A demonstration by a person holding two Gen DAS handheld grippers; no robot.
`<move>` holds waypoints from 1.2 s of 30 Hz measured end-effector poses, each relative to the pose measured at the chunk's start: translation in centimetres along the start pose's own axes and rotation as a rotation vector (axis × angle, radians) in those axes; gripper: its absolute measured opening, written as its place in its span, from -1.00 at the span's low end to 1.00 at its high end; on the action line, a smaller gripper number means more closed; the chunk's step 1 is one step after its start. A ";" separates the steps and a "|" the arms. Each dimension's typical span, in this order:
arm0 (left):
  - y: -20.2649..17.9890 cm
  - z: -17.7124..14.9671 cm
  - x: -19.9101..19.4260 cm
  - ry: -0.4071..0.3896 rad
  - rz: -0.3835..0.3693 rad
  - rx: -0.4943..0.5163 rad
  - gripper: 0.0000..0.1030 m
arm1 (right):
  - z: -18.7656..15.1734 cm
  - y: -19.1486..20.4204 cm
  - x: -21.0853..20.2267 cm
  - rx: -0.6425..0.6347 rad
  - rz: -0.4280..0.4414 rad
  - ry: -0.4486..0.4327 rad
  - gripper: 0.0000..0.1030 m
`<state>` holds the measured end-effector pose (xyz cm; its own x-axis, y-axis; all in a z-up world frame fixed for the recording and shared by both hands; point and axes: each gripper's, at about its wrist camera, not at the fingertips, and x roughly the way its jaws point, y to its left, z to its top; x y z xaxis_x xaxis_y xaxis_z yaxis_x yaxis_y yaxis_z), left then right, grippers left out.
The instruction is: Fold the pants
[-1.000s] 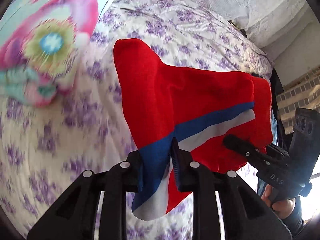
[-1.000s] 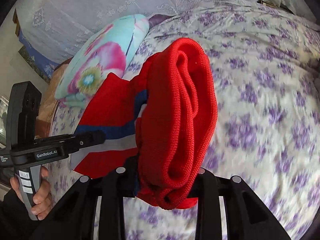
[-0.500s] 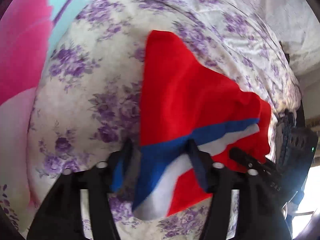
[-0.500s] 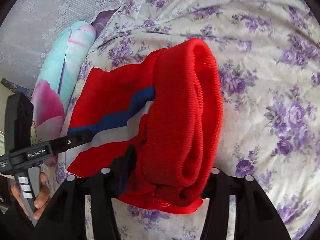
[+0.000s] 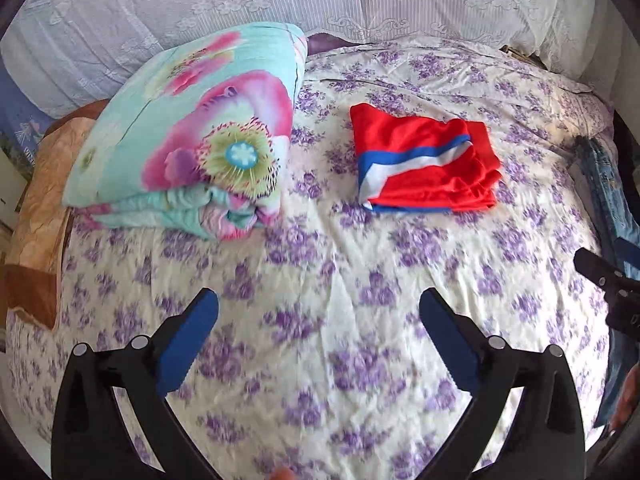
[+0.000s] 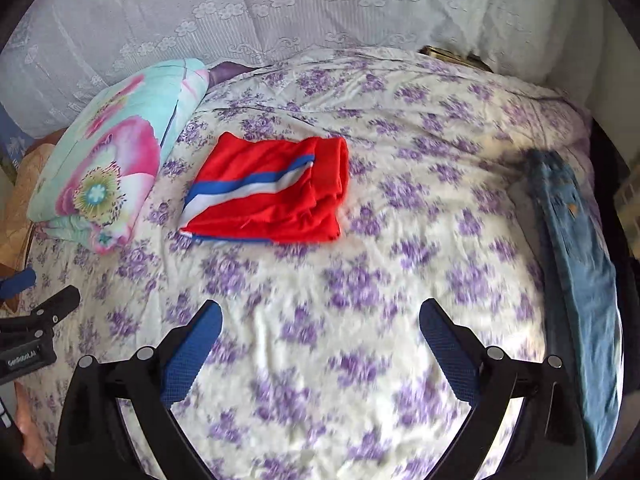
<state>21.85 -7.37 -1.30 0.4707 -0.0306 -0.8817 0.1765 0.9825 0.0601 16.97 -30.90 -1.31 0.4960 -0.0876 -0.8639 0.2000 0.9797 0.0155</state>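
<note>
The red pants (image 5: 424,168) with a blue and white stripe lie folded flat on the flowered bedsheet (image 5: 320,280), towards the far side of the bed. They also show in the right wrist view (image 6: 272,196). My left gripper (image 5: 318,312) is open and empty, well back from the pants. My right gripper (image 6: 320,320) is open and empty too, also apart from them. The other gripper's body shows at the right edge of the left wrist view (image 5: 616,292) and at the left edge of the right wrist view (image 6: 32,332).
A folded flowered quilt (image 5: 192,152) lies left of the pants. Blue jeans (image 6: 576,248) lie along the bed's right edge. A white lace curtain (image 6: 280,8) hangs behind the bed. A brown blanket (image 5: 36,208) lies at the left edge.
Both grippers let go of the red pants, opened wide and pulled back. The pants now lie folded on the bed, away from both grippers.
</note>
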 end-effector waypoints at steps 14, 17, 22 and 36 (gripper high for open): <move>-1.1 -10.1 -12.9 -0.091 -0.030 0.020 0.91 | -9.8 0.9 -11.4 0.047 -0.006 -0.098 0.93; -1.1 -10.3 -13.8 -0.108 -0.030 0.016 0.91 | -10.0 0.9 -12.1 0.048 -0.009 -0.111 0.93; -1.2 -10.4 -14.4 -0.122 -0.027 0.016 0.91 | -10.2 1.3 -12.5 0.040 -0.007 -0.115 0.93; -1.3 -9.8 -14.1 -0.125 -0.021 0.014 0.90 | -9.4 1.5 -12.5 0.032 -0.008 -0.123 0.93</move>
<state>6.48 -6.45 6.47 0.5707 -0.0748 -0.8177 0.1989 0.9788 0.0493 3.13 -26.60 4.82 0.5934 -0.1191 -0.7960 0.2304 0.9727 0.0262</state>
